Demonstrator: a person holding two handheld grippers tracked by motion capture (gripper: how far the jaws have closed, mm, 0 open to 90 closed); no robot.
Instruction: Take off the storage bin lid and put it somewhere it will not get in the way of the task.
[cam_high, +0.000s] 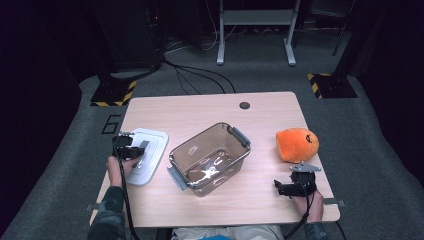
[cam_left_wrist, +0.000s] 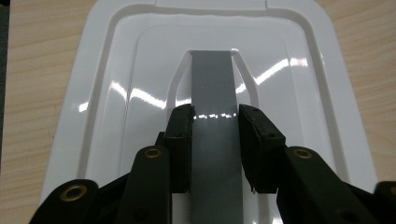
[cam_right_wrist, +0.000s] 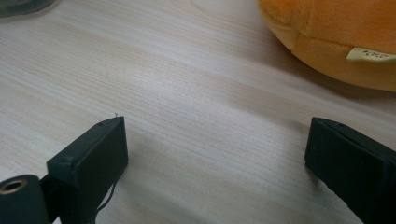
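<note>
High view: the white lid (cam_high: 146, 155) lies flat at centre left of the frame on the table (cam_high: 210, 107), just left of the clear plastic box (cam_high: 210, 157). The left tool (cam_high: 129, 150) sits on the lid's middle. An orange plush toy (cam_high: 298, 145) rests at centre right, with the right tool (cam_high: 295, 187) just below it, down on the table.

Left gripper view: the jaws are clamped on the grey handle strip (cam_left_wrist: 212, 84) running up the lid's centre, one pad on each long edge. To lift well, I would keep the grip square on the strip and raise the lid level so that it doesn't tip or slip, then carry it over the box's rim.

Right gripper view: the jaws stand wide apart with bare wood between them; the toy fills the upper right corner. This tool looks best kept low and idle, clear of the box.
</note>
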